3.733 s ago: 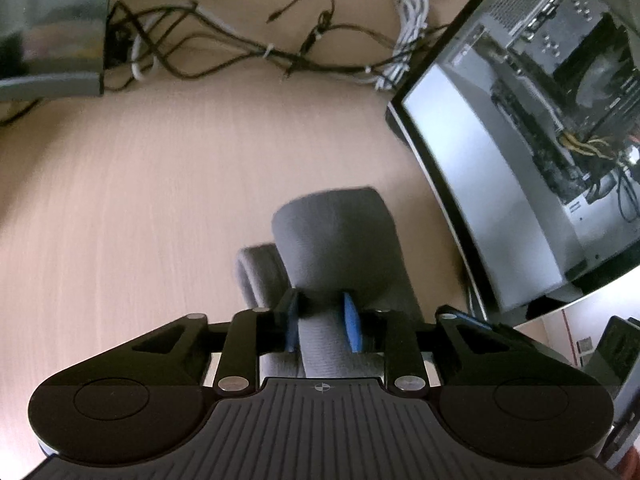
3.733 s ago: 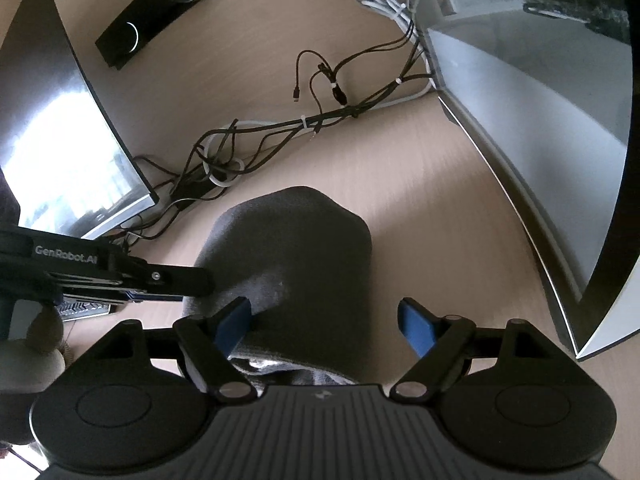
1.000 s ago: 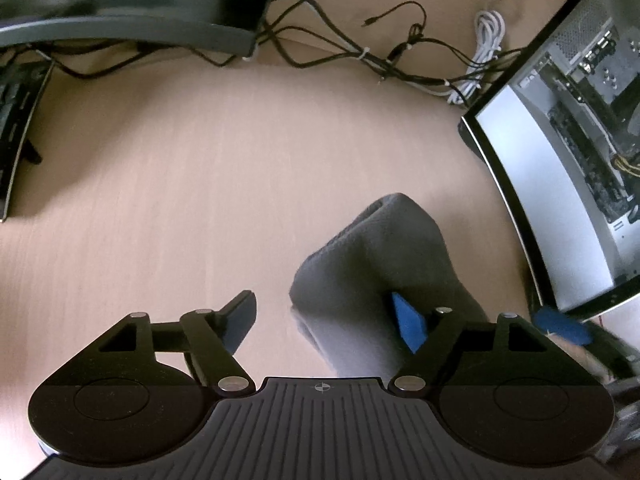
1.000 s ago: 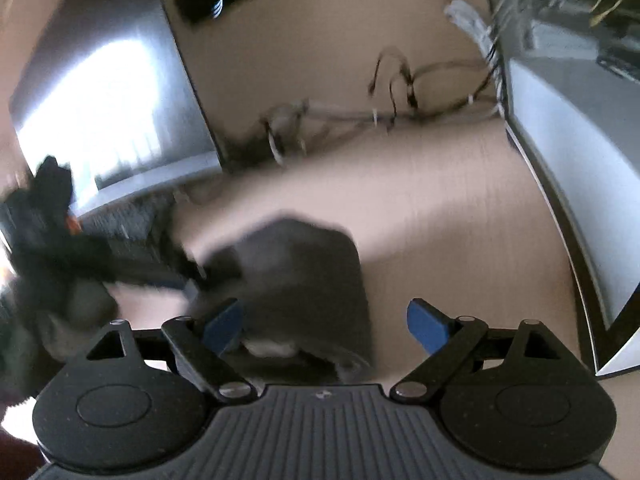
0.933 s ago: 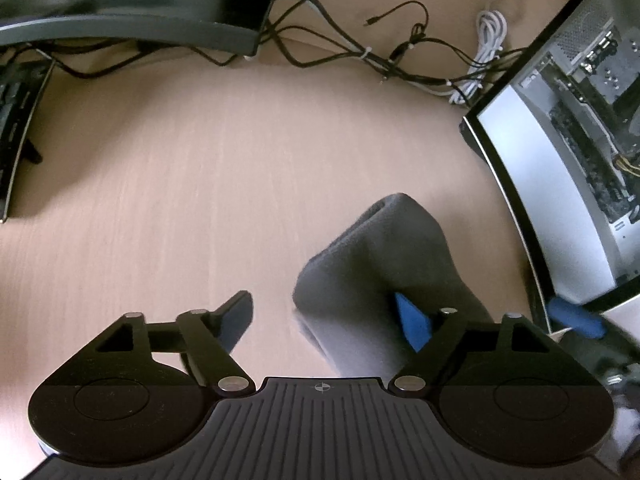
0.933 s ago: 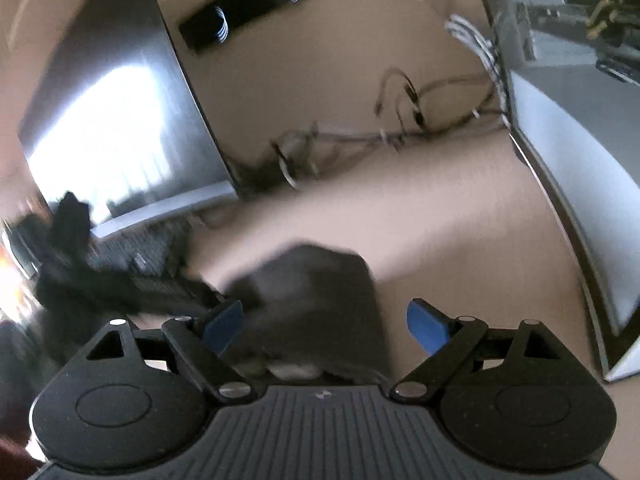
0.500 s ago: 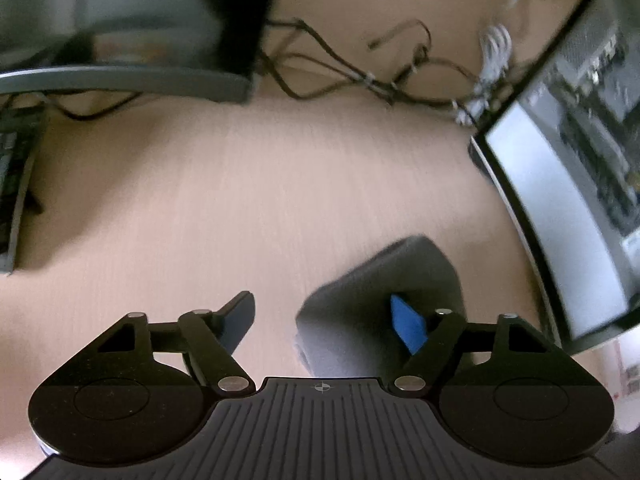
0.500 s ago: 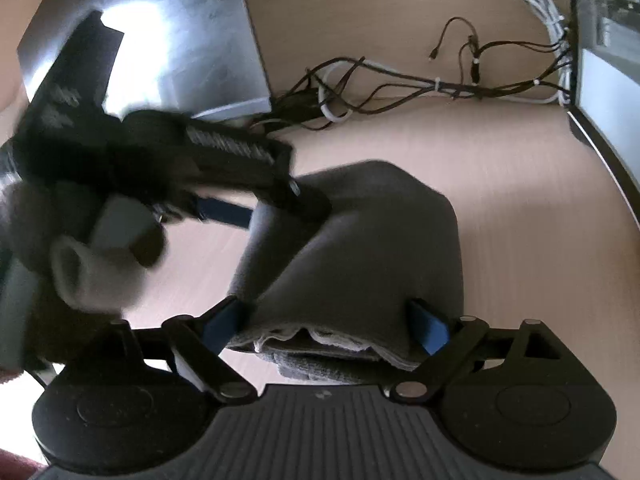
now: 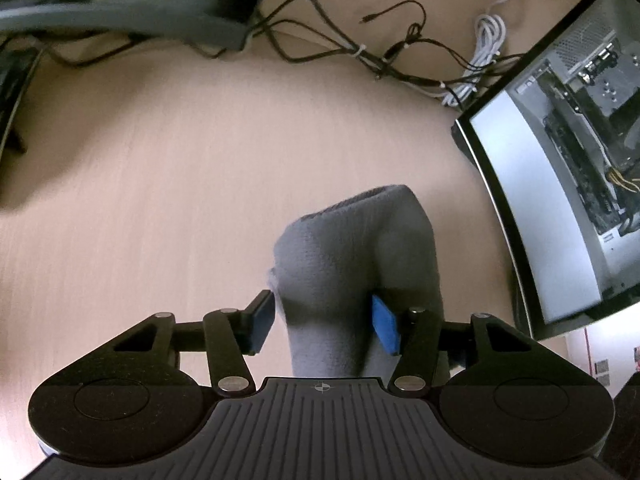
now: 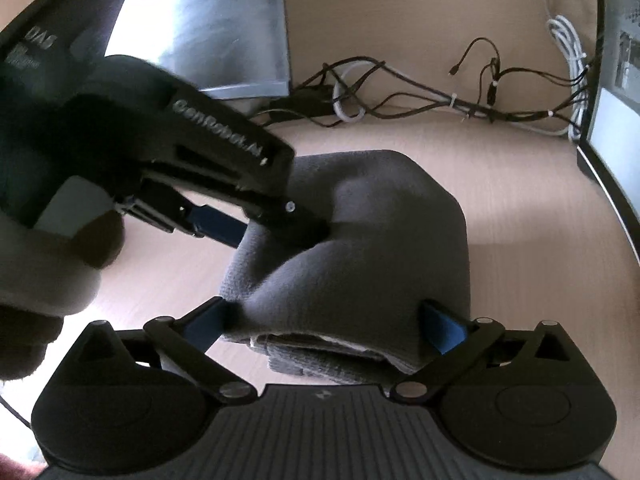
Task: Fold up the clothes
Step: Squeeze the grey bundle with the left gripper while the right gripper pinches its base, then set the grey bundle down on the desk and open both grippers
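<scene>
Right wrist view: a folded grey cloth (image 10: 360,248) lies on the desk (image 10: 520,240) between the spread fingers of the right hand-held gripper (image 10: 324,322); the left hand-held gripper (image 9: 324,320), also parted, straddles one bunched edge.

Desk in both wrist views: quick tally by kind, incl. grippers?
Grey garments: 1
Grippers: 2, left gripper, right gripper
Monitors: 2
Cable tangles: 1
Total: 6
</scene>
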